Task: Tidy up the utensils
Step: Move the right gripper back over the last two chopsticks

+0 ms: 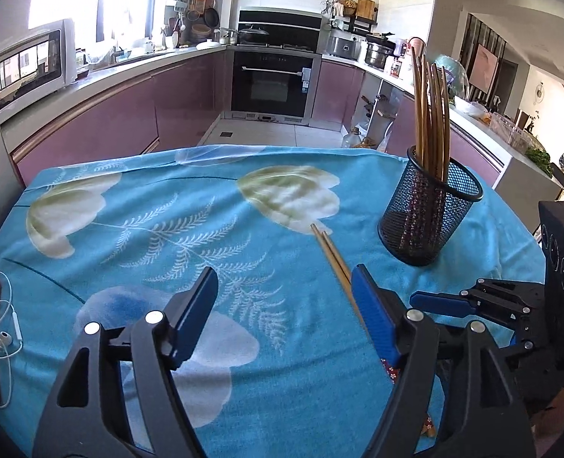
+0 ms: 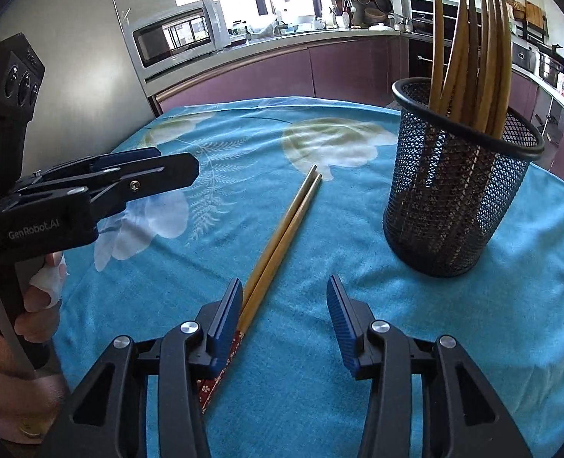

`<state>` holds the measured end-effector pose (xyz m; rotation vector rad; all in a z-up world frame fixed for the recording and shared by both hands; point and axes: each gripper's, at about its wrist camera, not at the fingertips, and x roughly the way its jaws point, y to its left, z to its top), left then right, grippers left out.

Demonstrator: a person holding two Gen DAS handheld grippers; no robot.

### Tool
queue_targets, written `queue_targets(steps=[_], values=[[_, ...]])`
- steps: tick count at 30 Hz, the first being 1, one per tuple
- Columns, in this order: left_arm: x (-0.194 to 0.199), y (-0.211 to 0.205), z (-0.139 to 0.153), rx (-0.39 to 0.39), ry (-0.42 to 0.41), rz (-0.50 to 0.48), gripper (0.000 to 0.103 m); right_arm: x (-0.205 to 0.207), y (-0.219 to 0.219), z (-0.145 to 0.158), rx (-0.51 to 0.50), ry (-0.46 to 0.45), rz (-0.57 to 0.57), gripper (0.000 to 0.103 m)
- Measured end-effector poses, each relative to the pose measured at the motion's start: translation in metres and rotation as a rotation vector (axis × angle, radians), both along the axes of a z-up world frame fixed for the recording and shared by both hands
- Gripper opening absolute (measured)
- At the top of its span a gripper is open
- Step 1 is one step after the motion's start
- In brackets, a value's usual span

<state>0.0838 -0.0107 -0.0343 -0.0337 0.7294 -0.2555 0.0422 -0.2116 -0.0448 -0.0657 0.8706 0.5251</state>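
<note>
Fingers of the left gripper stand spread, nothing between the blue pads; the right-hand pad lies just beside the chopstick pair. Fingers of the right gripper are likewise spread and pinch nothing; the left pad stands against the pair's side, though whether it touches cannot be told.

Pair of chopsticks lies flat on the blue floral tablecloth, the two sticks side by side and parallel. In the right wrist view the long axis runs from 7 o'clock to 1 o'clock: the patterned red ends point toward the camera, the plain tips away.

Black mesh holder stands upright at 2 o'clock from the pair, well apart from it, with further chopsticks standing in it, plain ends up, fanned slightly.

A hand grips the left gripper's handle at 9 o'clock.
</note>
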Motion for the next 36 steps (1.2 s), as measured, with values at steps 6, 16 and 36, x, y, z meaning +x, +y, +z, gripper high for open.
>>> queue_targets(steps=[6, 16, 36], values=[[0.001, 0.002, -0.005, -0.003, 0.018, 0.002, 0.071, 0.001, 0.002, -0.003, -0.023, 0.0, -0.001, 0.044], [0.006, -0.009, -0.012, 0.009, 0.05, -0.034, 0.071, 0.004, -0.007, -0.005, -0.007, 0.025, -0.039, 0.04], [0.029, -0.054, -0.047, 0.09, 0.178, -0.157, 0.054, 0.005, -0.021, -0.005, 0.034, 0.048, -0.054, 0.035]])
